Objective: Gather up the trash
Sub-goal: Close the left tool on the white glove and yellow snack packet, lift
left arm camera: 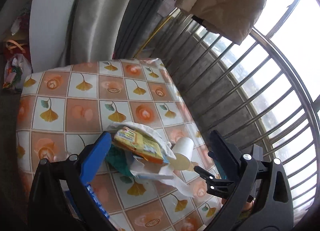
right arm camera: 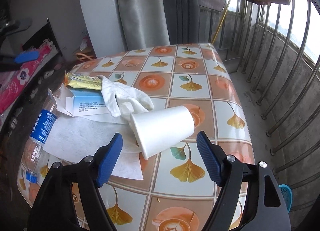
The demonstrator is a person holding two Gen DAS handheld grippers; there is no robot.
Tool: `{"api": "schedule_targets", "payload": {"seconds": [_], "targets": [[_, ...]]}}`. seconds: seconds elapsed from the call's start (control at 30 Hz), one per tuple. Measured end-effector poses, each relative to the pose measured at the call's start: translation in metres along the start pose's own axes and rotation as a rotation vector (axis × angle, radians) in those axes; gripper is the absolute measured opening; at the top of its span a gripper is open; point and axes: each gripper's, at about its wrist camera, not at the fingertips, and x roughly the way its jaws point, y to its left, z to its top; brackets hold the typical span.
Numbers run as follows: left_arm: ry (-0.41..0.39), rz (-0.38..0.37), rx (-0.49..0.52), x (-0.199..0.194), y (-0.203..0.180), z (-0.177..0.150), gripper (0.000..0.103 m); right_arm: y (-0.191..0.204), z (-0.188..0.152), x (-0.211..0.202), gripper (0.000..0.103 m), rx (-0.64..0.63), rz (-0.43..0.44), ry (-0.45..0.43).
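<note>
On the table (right arm camera: 230, 95), covered in a cloth printed with leaves and coffee cups, the trash lies heaped toward the left edge as the right camera sees it. A white paper cup (right arm camera: 163, 128) lies on its side, nearest the middle of the table, its mouth turned toward the near left and resting on a white sheet of paper (right arm camera: 80, 137). Behind it lies a white glove (right arm camera: 128, 97), draped over an opened blue-and-white box (right arm camera: 88, 103), with a yellow packet (right arm camera: 84, 81) beyond that. A clear bottle with a blue label (right arm camera: 43, 125) lies along the left edge.

The right gripper (right arm camera: 160, 161) hangs just in front of the cup, its blue pads apart with nothing between them; the cup lies beyond the tips, untouched. I judge this to be the approach for picking up the cup.

The left gripper (left arm camera: 160, 151) also stands wide apart above the same pile, seen from the other side. Whether its tips touch the packet I cannot tell from that angle; nothing looks clamped.

The next move calls for pushing the right gripper forward until the pads straddle the cup's body, then closing gently, since thin paper will crush or roll away.
</note>
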Motion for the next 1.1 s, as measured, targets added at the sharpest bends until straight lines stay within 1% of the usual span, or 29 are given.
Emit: {"api": "schedule_targets", "payload": {"seconds": [0.03, 0.07, 0.1, 0.13, 0.2, 0.27, 0.37, 0.47, 0.6, 0.67, 0.8, 0.83, 0.97, 1.1], "targets": [[0.028, 0.027, 0.007, 0.012, 0.006, 0.011, 0.094, 0.000, 0.000, 0.002, 0.070, -0.002, -0.001, 0.003], [0.063, 0.030, 0.008, 0.024, 0.012, 0.018, 0.094, -0.001, 0.000, 0.004, 0.068, -0.002, -0.002, 0.009], [0.099, 0.027, -0.013, 0.038, 0.021, 0.025, 0.092, -0.002, 0.000, 0.005, 0.066, -0.001, 0.000, 0.016], [0.137, 0.022, -0.057, 0.051, 0.031, 0.030, 0.086, -0.004, 0.000, 0.007, 0.063, 0.002, 0.001, 0.024], [0.229, 0.001, -0.134, 0.080, 0.049, 0.036, 0.078, -0.007, 0.001, 0.008, 0.061, 0.008, 0.002, 0.032], [0.290, 0.015, -0.172, 0.101, 0.062, 0.037, 0.074, -0.009, 0.001, 0.010, 0.056, 0.013, 0.001, 0.040], [0.354, 0.047, -0.187, 0.129, 0.075, 0.038, 0.073, -0.012, 0.002, 0.011, 0.053, 0.020, 0.009, 0.043], [0.415, 0.039, -0.223, 0.149, 0.085, 0.033, 0.073, -0.011, 0.003, 0.014, 0.050, 0.014, 0.010, 0.050], [0.490, 0.019, -0.261, 0.172, 0.091, 0.027, 0.064, -0.010, 0.004, 0.017, 0.047, 0.001, 0.004, 0.056], [0.509, 0.016, -0.267, 0.178, 0.092, 0.025, 0.060, -0.009, 0.004, 0.018, 0.045, -0.004, -0.001, 0.058], [0.531, 0.011, -0.278, 0.186, 0.093, 0.021, 0.048, -0.008, 0.004, 0.020, 0.041, -0.012, -0.001, 0.060], [0.532, 0.008, -0.279, 0.185, 0.093, 0.019, 0.044, -0.007, 0.005, 0.020, 0.041, -0.015, -0.002, 0.060], [0.526, -0.010, -0.278, 0.184, 0.092, 0.019, 0.033, -0.004, 0.006, 0.020, 0.040, -0.030, -0.010, 0.057], [0.506, -0.028, -0.272, 0.179, 0.091, 0.020, 0.019, -0.004, 0.007, 0.018, 0.040, -0.026, -0.001, 0.057]]}}
